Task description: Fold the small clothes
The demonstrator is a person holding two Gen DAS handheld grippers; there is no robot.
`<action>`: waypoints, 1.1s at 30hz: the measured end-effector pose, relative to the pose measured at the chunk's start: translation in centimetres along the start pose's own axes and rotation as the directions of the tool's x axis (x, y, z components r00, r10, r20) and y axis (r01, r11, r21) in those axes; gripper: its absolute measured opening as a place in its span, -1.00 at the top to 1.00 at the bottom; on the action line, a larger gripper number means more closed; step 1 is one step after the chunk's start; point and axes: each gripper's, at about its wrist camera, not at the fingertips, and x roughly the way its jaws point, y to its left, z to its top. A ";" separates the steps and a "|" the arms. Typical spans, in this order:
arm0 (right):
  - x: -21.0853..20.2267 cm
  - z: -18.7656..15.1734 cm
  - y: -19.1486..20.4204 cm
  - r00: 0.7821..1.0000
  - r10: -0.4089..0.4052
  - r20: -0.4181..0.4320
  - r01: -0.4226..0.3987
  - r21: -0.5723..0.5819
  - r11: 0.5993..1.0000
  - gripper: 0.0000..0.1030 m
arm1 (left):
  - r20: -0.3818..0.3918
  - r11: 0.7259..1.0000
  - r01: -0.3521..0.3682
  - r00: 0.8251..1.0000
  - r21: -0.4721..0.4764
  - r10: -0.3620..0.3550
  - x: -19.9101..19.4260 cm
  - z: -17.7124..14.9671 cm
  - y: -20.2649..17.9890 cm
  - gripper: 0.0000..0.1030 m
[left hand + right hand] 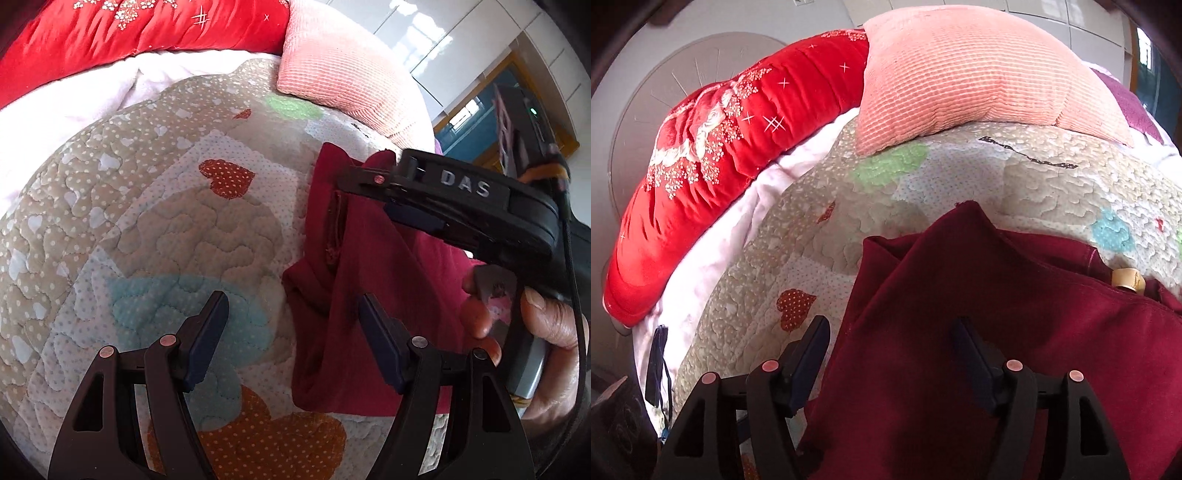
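A dark red garment (351,295) lies rumpled on the patchwork quilt (166,221). My left gripper (291,321) is open, its fingers straddling the garment's left edge just above the quilt. My right gripper (892,350) is open in its own view, with the red garment (960,332) lying between and under its fingers. In the left wrist view the right gripper (391,192) comes in from the right over the garment's upper part, held by a hand (546,332); its fingertips sit at a raised fold. A tan label (1126,282) shows on the garment's right side.
A pink ribbed pillow (979,74) and a red embroidered blanket (720,147) lie at the bed's far end, with a white sheet (738,229) beside the quilt. A dark cord and tag (657,365) hang at the bed's left edge. White cabinets (443,37) stand behind.
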 end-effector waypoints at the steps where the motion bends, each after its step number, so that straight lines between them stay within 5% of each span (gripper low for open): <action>1: 0.5 0.3 0.5 1.000 -0.021 -0.020 0.020 -0.018 1.000 -0.41 | -0.006 1.000 0.003 1.000 0.005 -0.003 0.1 -0.1 -0.1 -0.42; 8: 4.3 1.5 2.7 0.975 -0.190 -0.115 0.166 -0.186 0.968 -0.55 | -0.015 1.000 0.017 1.000 -0.010 -0.017 0.4 -0.2 0.1 -0.42; 10: 4.4 1.1 2.7 0.969 -0.234 -0.078 0.213 -0.215 0.953 -0.23 | -0.011 1.000 0.015 1.000 -0.008 -0.015 0.5 -0.1 0.2 -0.42; 15: 0.6 0.5 0.9 0.996 -0.093 0.006 0.093 -0.163 0.982 0.46 | 0.004 1.000 0.014 1.000 0.009 -0.014 1.0 -0.3 -0.5 -0.53; 20: -4.4 -0.3 -2.0 0.994 0.060 0.096 -0.053 -0.073 0.996 0.52 | 0.027 0.998 0.054 0.998 0.033 -0.054 1.8 -0.2 -1.5 -0.62; 26: -7.1 -1.2 -3.8 0.981 0.114 0.157 -0.113 -0.010 0.994 0.55 | 0.030 0.986 0.077 0.996 0.149 -0.083 2.6 -0.9 -3.7 -0.61; 30: -9.2 -2.3 -4.6 0.976 0.115 0.185 -0.117 0.004 0.993 0.57 | 0.024 0.967 0.164 0.985 0.193 -0.172 2.0 -1.5 -5.1 0.22; 33: -11.2 -3.1 -5.8 0.972 0.112 0.208 -0.115 0.001 0.993 0.58 | 0.033 0.950 0.213 0.973 0.230 -0.227 0.9 -2.3 -7.2 0.48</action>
